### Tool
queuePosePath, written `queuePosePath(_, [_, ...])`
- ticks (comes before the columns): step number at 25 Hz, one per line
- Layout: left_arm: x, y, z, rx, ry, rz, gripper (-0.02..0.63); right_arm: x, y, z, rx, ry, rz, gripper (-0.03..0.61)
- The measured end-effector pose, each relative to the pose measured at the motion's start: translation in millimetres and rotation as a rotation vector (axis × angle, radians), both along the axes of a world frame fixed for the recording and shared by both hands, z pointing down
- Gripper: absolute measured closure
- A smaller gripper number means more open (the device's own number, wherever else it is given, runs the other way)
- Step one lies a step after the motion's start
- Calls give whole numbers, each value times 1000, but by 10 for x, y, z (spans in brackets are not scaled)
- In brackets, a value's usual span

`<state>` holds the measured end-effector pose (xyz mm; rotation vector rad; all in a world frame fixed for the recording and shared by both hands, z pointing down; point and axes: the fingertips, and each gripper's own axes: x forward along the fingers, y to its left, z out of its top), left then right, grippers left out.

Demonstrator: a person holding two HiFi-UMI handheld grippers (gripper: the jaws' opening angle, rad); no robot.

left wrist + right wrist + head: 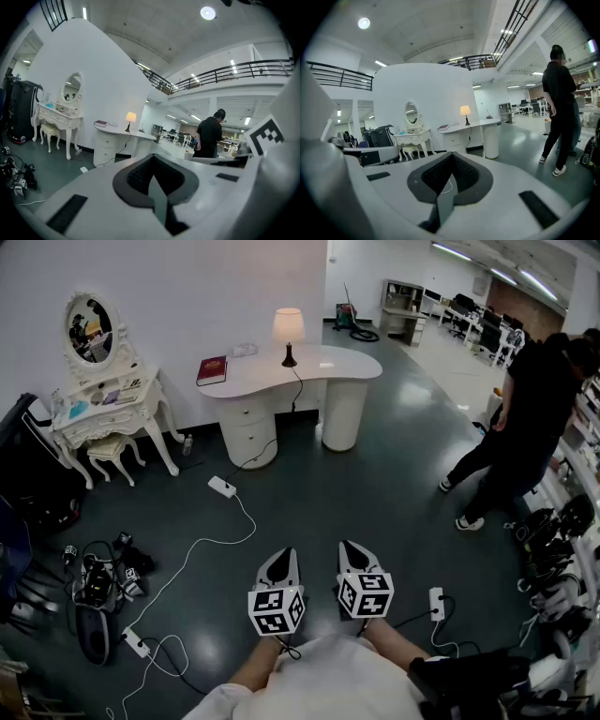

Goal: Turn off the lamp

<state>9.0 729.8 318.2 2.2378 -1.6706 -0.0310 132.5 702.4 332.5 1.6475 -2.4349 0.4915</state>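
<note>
Lit cream-shade table lamp w/ black base [288, 334] stands at 12 o'clock on curved white desk [330, 365], well apart from left gripper [279, 559] & right gripper [351, 551], both pinched closed & empty, prob. just carried fwd for the approach.

I see the lamp [288, 337] far ahead of me, upright near the back edge of the white curved surface [342, 363]. Its pale shade [288, 324] glows, lit, above a slim dark stand. Its dark cord [297, 382] drops over the front edge.
</note>
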Motion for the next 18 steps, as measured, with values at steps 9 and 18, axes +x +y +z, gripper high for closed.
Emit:
queuePosePath(9, [-66, 121, 21, -5, 12, -11, 607, -43, 117, 21, 0, 25, -7, 580])
queuePosePath(18, [-281, 124, 43, 4, -8, 10, 607, -176, 78, 7, 13, -16, 40, 580])
